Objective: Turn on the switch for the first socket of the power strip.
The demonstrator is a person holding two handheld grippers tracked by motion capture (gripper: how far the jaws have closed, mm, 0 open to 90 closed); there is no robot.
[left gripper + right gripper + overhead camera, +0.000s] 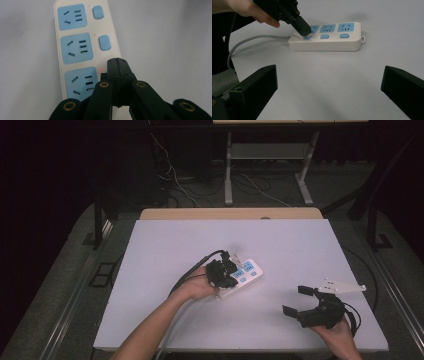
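Nearest the person, at the right of the high view, the right hand [336, 332] holds the right tongs [298, 300] low over the white surface [165, 245], their jaws spread wide with nothing between them; a grey plate [342, 286] sits on top of them. In the right gripper view those two black jaws rise at the bottom corners, far apart, with bare surface between them and the strip well beyond. Farther in, near the middle of the surface, lies the power strip [243, 276], a white bar with three blue sockets in a row and a blue switch beside each. The left hand [196, 289] holds the left tongs [229, 276] over the strip's cable end, and their jaws are clenched flat against each other with nothing between them. In the left gripper view the closed tips [117, 62] point down at the place of the third switch, beside the nearest socket [81, 83], and cover it; a small red light [101, 69] glows on the strip just left of them. The other two switches [104, 42] lie farther along, uncovered. In the right gripper view the closed tips sit on the switch nearest the grey cable [249, 41], which leaves that end of the strip and curves away across the surface. Beyond the surface's far edge, table legs [228, 167] and loose wires stand on the dark floor.
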